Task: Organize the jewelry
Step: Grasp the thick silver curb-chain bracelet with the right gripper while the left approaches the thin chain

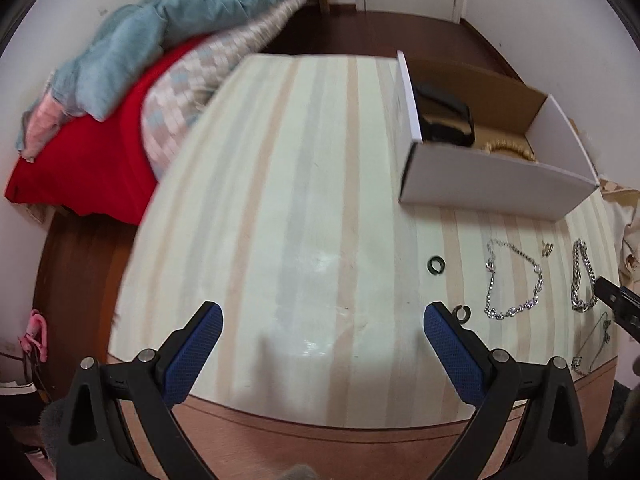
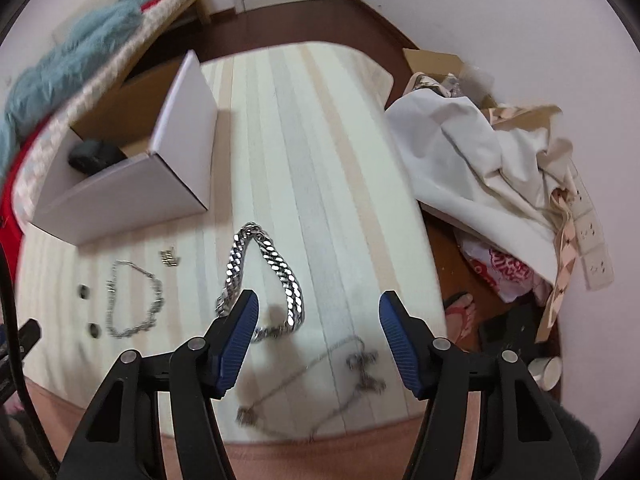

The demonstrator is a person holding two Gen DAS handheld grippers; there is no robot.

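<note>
The right claw (image 2: pixel 318 340) hangs released and empty over the striped cream worktop (image 2: pixel 320 140), its left pad just above the chunky silver curb-link chain (image 2: pixel 260 276). The left claw (image 1: pixel 322 350) is equally spread, holding nothing, well apart from the jewelry. The white cardboard box (image 2: pixel 120 196) sits beyond. A bite on 1 strand of the looped chain could let the rest swing and drag the thin silver necklace with pendants (image 2: pixel 320 380) lying nearby toward the worktop edge. The 2 small dark rings (image 2: pixel 89 312) could roll if nudged.
</note>
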